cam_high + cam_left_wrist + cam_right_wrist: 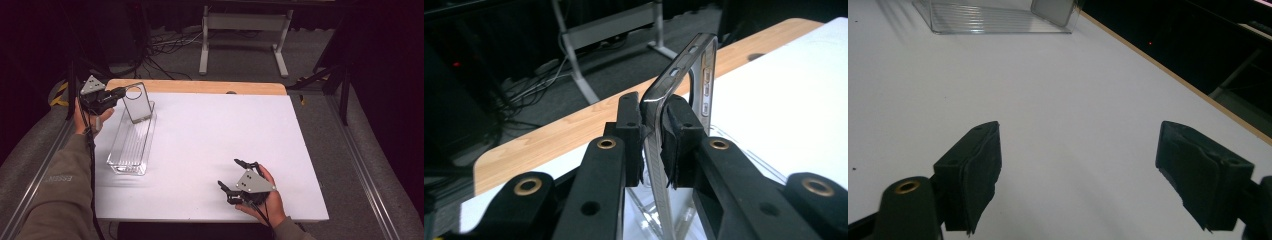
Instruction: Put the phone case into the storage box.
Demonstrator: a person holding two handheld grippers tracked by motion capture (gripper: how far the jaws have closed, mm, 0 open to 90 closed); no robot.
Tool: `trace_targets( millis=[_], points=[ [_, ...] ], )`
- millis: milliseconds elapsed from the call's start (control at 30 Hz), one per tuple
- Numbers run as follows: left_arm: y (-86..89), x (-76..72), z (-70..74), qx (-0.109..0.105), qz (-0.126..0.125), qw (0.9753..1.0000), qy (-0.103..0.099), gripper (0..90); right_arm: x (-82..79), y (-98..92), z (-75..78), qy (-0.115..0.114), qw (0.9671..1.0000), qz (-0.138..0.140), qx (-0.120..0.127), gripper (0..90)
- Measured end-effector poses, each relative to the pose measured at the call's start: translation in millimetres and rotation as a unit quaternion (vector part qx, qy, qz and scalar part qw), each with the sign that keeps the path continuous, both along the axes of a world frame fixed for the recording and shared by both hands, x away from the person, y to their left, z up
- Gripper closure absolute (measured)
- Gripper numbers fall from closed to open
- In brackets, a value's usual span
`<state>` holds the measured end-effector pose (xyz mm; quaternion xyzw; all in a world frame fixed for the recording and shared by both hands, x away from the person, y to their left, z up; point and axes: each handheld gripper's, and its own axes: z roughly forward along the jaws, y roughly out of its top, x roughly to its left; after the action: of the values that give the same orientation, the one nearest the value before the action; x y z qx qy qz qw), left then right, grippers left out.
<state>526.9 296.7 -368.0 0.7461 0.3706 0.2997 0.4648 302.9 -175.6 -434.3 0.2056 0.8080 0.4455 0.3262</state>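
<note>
A clear phone case [137,102] with a round camera cutout stands upright at the far end of a clear ribbed tray [131,146], which lies on the white table [210,135] near its far left corner. The left gripper [121,92] pinches the case's upper edge from the left; in the left gripper view its pads [679,140] press both faces of the case [674,90], with side button slots visible. The left hand [87,117] sits off the table's left edge, forearm in an olive sleeve [60,185] bearing faint, unreadable lettering. Well apart, near the table's near right edge, the right hand [265,197] rests its right gripper [235,174] on the surface, jaws spread wide and holding nothing. Beyond the table's wooden far edge [200,86], cables [165,45] and a grey stand [245,35] lie on the floor.
</note>
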Motion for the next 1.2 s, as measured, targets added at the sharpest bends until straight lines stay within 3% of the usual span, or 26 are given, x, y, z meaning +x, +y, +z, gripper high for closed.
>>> trace_targets(
  millis=[167,400,667,1200],
  points=[
    [-3.9,6.4,-0.4,0.011,0.025,0.9996,-0.005,78.8,-0.6,0.2,0.7,0.004,1.0000,0.004,0.001,19.7],
    [-14.1,15.1,-0.9,0.016,0.036,0.9990,-0.021,76.3,0.2,-0.1,0.6,0.009,0.9999,0.006,0.004,19.7],
    [-19.6,19.5,-5.7,0.004,0.051,0.9981,-0.034,73.0,0.3,-0.5,1.7,0.013,0.9999,0.002,0.011,20.1],
    [-25.8,22.8,-10.1,0.008,0.072,0.9971,-0.025,70.1,2.3,-1.4,0.1,0.017,0.9998,0.001,0.008,20.0]
  ],
)
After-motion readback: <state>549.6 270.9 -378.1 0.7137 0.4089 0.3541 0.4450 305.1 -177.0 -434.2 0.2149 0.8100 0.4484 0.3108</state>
